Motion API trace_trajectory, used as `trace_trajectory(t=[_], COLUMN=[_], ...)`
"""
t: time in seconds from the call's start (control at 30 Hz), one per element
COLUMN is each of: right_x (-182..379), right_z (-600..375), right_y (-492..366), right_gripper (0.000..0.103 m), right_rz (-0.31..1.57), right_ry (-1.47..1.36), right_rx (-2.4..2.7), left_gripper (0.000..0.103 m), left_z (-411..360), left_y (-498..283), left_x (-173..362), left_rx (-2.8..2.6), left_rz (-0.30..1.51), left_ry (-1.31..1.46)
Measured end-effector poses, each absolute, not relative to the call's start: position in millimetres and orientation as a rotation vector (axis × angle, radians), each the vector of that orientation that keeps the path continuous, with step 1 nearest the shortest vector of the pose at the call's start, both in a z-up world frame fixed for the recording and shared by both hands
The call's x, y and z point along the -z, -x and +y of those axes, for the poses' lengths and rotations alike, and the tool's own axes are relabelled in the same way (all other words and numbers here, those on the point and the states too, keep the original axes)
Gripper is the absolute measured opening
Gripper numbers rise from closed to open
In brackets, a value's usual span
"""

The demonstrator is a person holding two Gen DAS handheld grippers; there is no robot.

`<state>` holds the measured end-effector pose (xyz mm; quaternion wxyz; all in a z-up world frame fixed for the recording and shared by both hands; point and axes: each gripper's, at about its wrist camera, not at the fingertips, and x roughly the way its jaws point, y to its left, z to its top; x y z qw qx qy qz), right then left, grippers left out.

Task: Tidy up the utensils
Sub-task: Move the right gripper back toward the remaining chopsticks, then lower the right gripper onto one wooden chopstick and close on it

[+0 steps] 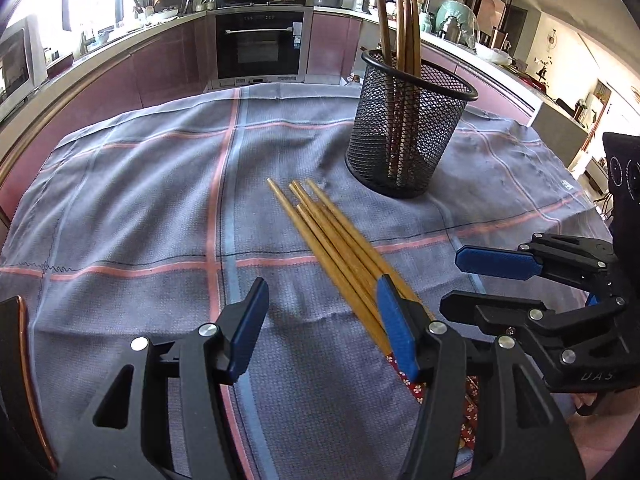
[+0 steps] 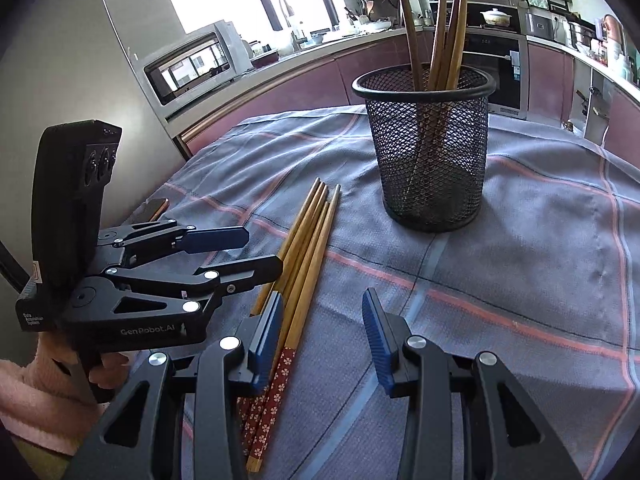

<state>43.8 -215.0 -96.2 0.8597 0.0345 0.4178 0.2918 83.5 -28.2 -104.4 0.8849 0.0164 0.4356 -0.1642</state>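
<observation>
Several light bamboo chopsticks (image 1: pixel 332 240) (image 2: pixel 308 240) with red flowered ends lie bundled on the grey checked cloth (image 1: pixel 140 200). A black mesh cup (image 1: pixel 404 140) (image 2: pixel 432 160) stands behind them and holds several dark wooden chopsticks (image 1: pixel 404 20) (image 2: pixel 444 32). My left gripper (image 1: pixel 322 312) (image 2: pixel 264 250) is open low over the cloth, and the bundle runs under its right finger. My right gripper (image 2: pixel 322 300) (image 1: pixel 450 280) is open too. The bundle lies just inside its left pad. Neither gripper holds anything. The two grippers sit close on either side of the bundle.
A dark phone-like slab (image 2: pixel 154 206) (image 1: pixel 16 360) lies at the cloth's left edge. A hand (image 2: pixel 104 364) in a pink sleeve holds the left gripper. Kitchen counters, an oven (image 1: pixel 260 44) and a microwave (image 2: pixel 192 64) lie beyond the table.
</observation>
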Motion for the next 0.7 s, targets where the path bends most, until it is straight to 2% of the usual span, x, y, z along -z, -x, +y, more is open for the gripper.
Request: trace_trajectory(t=[0.3,0.7], right_x=[99,102], right_z=[-214,-204], right_y=[-44,-49], right_gripper=[0.039,0.038], right_rz=[0.892,0.909], right_ry=[-0.060,-0.032], right_rx=[-0.615,-0.602], left_gripper=[0.055,0.047], left_z=[-26,-20], left_y=[-86,-87], left_x=[110,112], left_rx=[0.334,0.358], left_rz=[0.924,0.938], left_ry=[-0.027,-0.006])
